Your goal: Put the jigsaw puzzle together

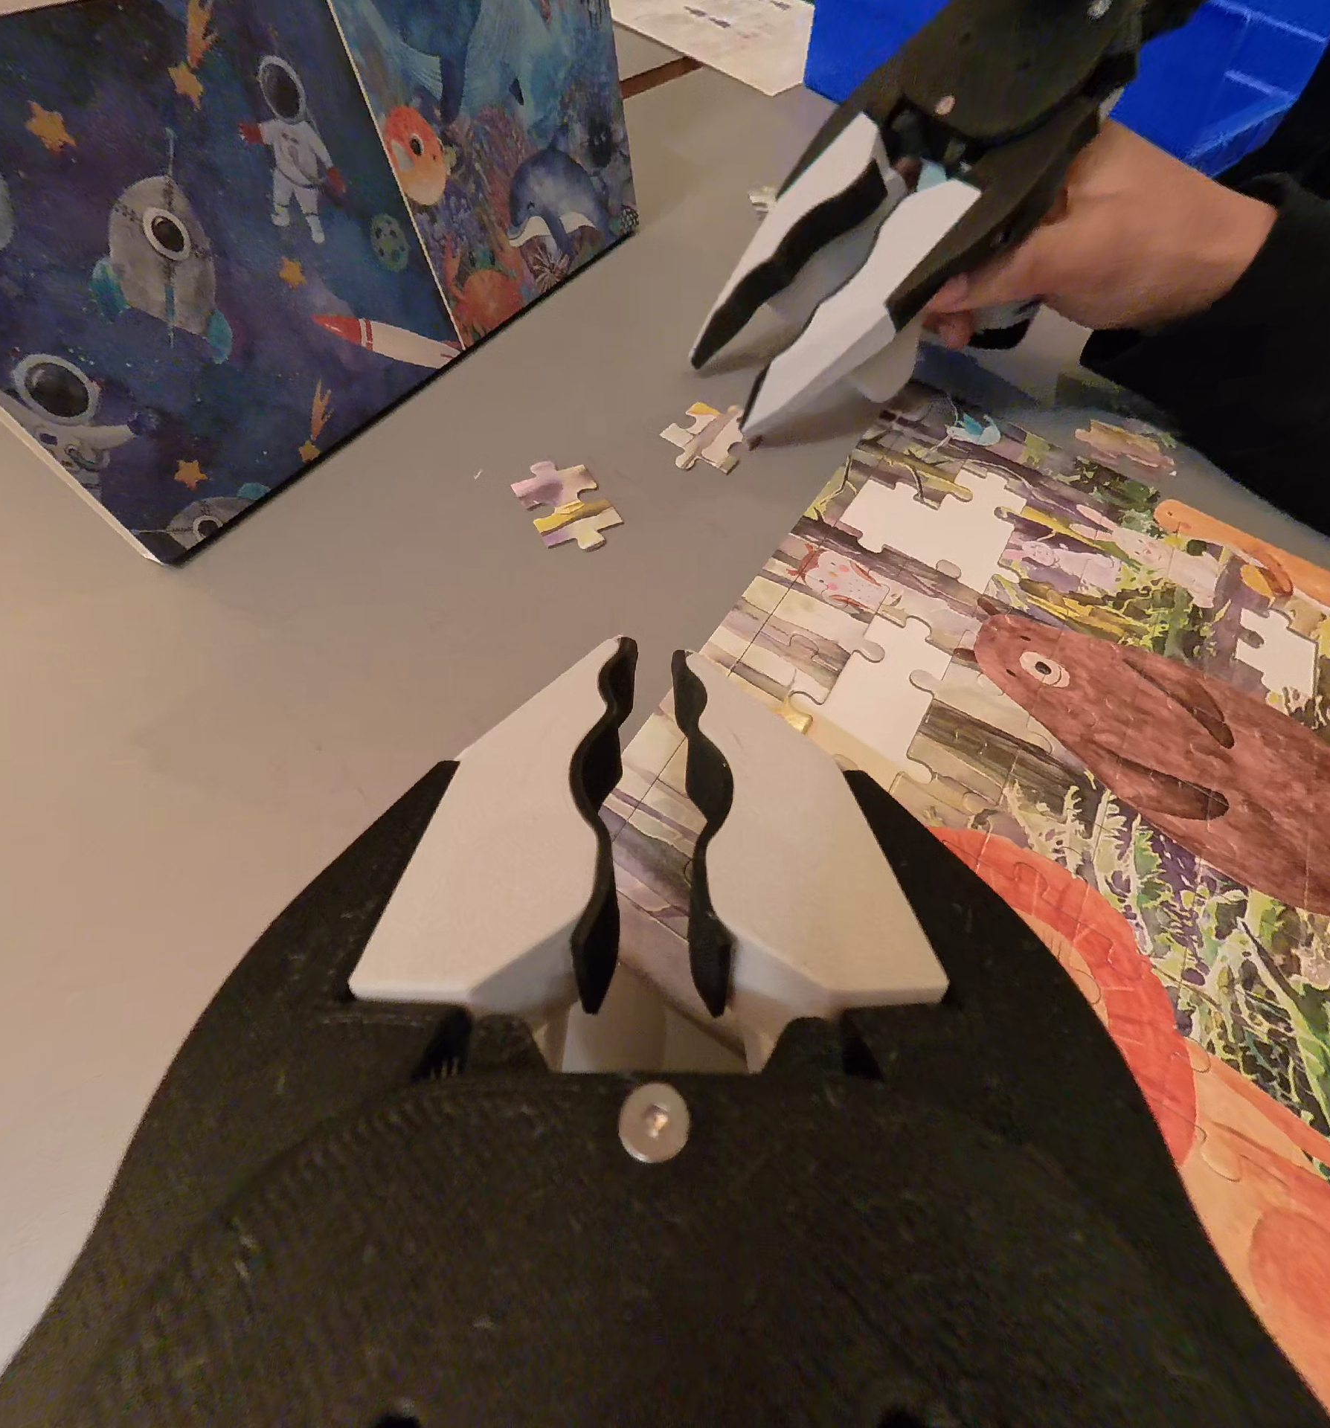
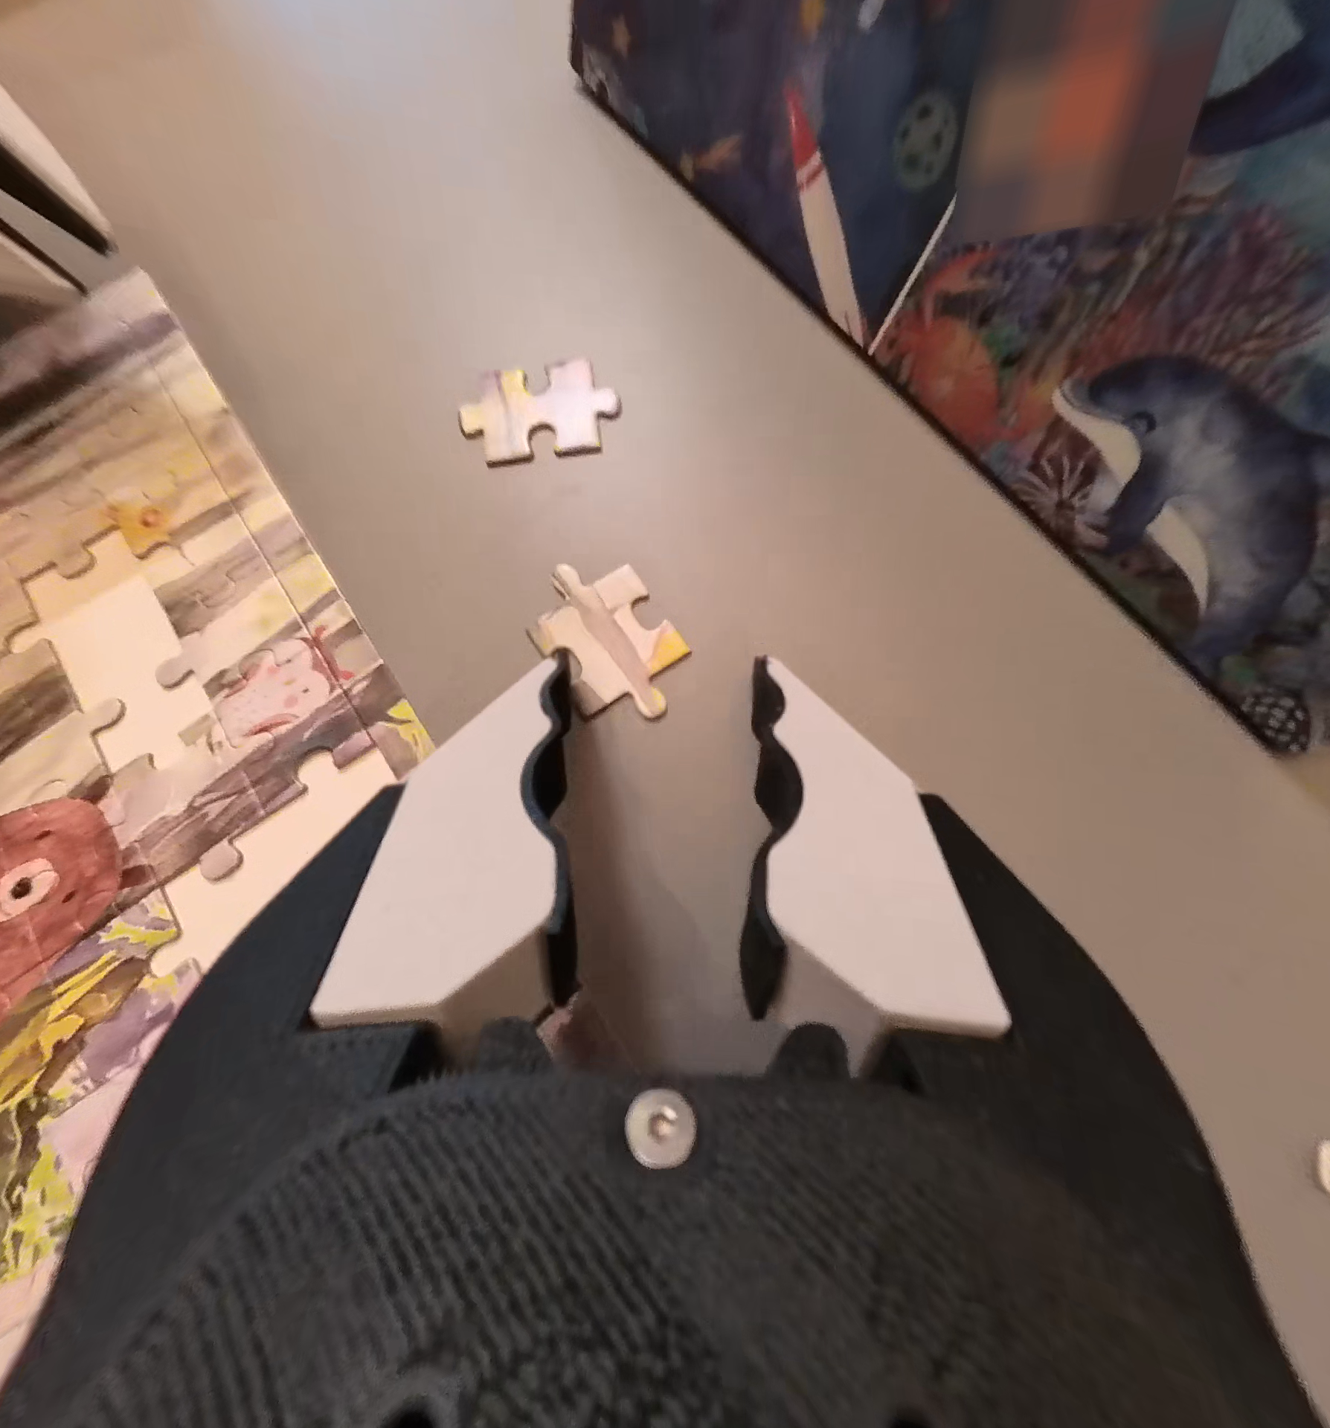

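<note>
The partly built jigsaw puzzle (image 1: 1110, 773) lies flat on the grey table, with a brown animal and orange shapes; white gaps (image 1: 932, 518) show in it. It also shows in the right wrist view (image 2: 105, 618). Two loose pieces lie on the table to its left: a pale yellow one (image 1: 704, 447) (image 2: 608, 641) and a purple-yellow one (image 1: 569, 504) (image 2: 538, 409). My right gripper (image 2: 660, 671) (image 1: 724, 402) is open and empty, one fingertip (image 2: 557, 680) at the edge of the pale yellow piece. My left gripper (image 1: 654, 657) hovers empty over the puzzle's left edge, with a narrow gap between its fingers.
Two tall picture boxes, one with astronauts (image 1: 183, 232) and one with sea animals (image 1: 507, 154) (image 2: 1110, 433), stand at the back left. A blue bin (image 1: 1226, 69) and paper sheets (image 1: 724, 31) lie behind. A person's hand (image 1: 1110, 239) holds the right gripper.
</note>
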### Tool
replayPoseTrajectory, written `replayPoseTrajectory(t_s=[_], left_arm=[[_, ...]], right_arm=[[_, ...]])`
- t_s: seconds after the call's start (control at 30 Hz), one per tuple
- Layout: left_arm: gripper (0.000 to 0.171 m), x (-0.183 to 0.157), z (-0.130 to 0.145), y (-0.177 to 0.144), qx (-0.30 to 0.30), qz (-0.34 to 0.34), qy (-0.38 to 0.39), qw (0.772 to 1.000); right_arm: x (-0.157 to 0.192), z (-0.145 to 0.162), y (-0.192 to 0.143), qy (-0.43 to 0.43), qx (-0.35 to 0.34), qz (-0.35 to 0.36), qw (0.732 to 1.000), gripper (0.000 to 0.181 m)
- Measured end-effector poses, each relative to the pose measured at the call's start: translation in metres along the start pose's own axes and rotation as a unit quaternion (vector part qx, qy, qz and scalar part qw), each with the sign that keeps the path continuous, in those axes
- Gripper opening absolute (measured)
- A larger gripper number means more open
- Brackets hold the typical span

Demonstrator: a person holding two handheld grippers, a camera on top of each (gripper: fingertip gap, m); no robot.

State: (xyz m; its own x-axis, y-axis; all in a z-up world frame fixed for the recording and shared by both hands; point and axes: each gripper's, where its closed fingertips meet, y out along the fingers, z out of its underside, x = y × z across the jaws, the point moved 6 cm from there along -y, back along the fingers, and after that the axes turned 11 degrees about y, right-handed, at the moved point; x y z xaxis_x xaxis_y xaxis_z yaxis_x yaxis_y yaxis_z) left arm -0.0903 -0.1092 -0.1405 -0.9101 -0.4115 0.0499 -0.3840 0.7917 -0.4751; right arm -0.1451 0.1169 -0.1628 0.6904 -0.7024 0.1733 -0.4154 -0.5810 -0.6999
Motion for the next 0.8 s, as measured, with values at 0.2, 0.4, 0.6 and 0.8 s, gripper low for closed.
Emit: replayPoseTrajectory(t_s=[0.2, 0.4, 0.6, 0.8], left_arm=[[0.008, 0.0, 0.0, 0.0, -0.001, 0.0, 0.0, 1.0], [0.008, 0.0, 0.0, 0.0, 0.0, 0.0, 0.001, 1.0], [0.008, -0.001, 0.0, 0.0, 0.002, 0.0, 0.004, 1.0], [0.008, -0.001, 0.0, 0.001, 0.004, -0.001, 0.006, 1.0]], right_arm=[[0.016, -0.004, -0.005, -0.019, 0.014, 0.042, 0.999, 0.045], [0.025, 0.009, -0.007, 0.004, 0.053, -0.01, 0.999, 0.028], [0.019, 0.007, 0.0, 0.013, 0.02, 0.005, 1.0, 0.056], [0.027, 0.004, 0.009, -0.016, 0.009, 0.018, 1.0, 0.069]])
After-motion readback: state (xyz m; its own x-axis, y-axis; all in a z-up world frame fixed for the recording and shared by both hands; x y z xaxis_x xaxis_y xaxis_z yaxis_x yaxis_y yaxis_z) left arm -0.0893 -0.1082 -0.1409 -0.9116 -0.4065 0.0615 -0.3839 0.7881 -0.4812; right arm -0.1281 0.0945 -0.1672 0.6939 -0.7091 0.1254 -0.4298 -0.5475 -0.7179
